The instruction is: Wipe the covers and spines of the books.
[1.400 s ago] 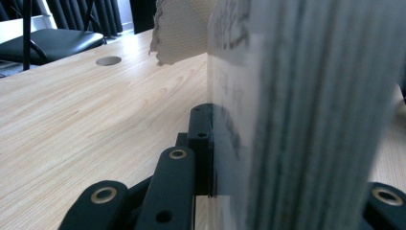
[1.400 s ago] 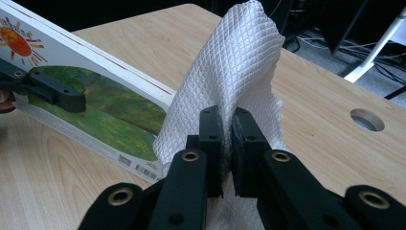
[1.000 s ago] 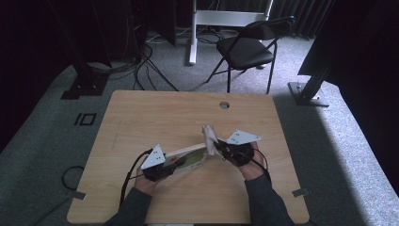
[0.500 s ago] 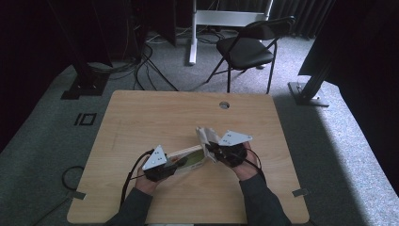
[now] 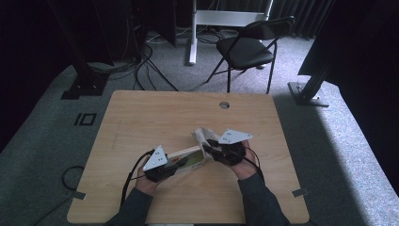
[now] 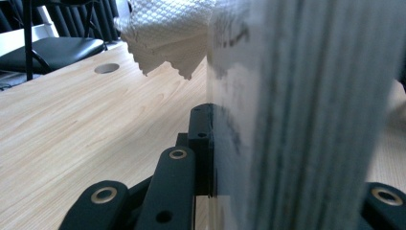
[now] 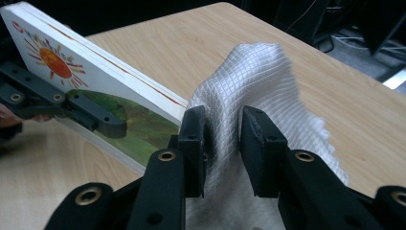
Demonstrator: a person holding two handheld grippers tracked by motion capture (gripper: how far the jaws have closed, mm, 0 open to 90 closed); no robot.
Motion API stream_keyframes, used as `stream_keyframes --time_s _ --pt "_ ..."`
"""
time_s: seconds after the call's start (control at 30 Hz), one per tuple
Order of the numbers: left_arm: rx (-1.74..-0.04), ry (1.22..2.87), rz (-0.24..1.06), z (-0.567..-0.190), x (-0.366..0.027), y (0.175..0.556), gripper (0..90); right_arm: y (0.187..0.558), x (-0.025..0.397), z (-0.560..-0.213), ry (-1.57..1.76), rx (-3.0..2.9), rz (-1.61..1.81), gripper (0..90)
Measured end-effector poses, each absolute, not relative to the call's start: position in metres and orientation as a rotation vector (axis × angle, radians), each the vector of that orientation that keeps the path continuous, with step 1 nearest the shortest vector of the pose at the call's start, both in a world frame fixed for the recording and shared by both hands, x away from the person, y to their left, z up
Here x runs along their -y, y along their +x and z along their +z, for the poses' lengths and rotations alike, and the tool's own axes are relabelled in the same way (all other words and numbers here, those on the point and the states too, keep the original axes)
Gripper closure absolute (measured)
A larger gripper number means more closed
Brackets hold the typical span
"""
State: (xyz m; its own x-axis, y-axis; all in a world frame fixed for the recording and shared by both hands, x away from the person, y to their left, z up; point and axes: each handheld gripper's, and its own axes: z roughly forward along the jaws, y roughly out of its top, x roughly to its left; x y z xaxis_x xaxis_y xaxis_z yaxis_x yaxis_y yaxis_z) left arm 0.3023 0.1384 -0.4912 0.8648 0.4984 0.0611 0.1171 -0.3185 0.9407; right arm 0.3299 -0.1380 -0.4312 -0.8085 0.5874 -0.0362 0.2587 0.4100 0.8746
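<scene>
The left gripper (image 5: 176,165) clamps the board book (image 7: 91,81), apparently tilted, while the right gripper (image 7: 222,143) pinches the paper towel (image 7: 258,91) against its end.

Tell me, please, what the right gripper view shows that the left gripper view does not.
The right gripper view alone shows the board book's cover picture, an orange sun above green, with the left gripper clamped on it, and the right gripper pinching the white paper towel. The left gripper view alone shows the book's stacked page edges close up, the table's round hole and a black chair. Both show the book, the towel and the wooden table.
</scene>
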Motion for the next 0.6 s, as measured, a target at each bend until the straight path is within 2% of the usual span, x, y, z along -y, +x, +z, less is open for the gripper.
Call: stream_keyframes --time_s 0.23,0.6 --pt "-0.462 1.880 0.415 -0.491 -0.138 0.302 78.2 0.332 0.142 -0.431 0.773 -2.326 1.378 83.5" --pt "-0.462 1.873 0.410 -0.491 -0.139 0.302 78.1 0.339 0.154 -0.435 0.846 -2.285 1.290 84.7"
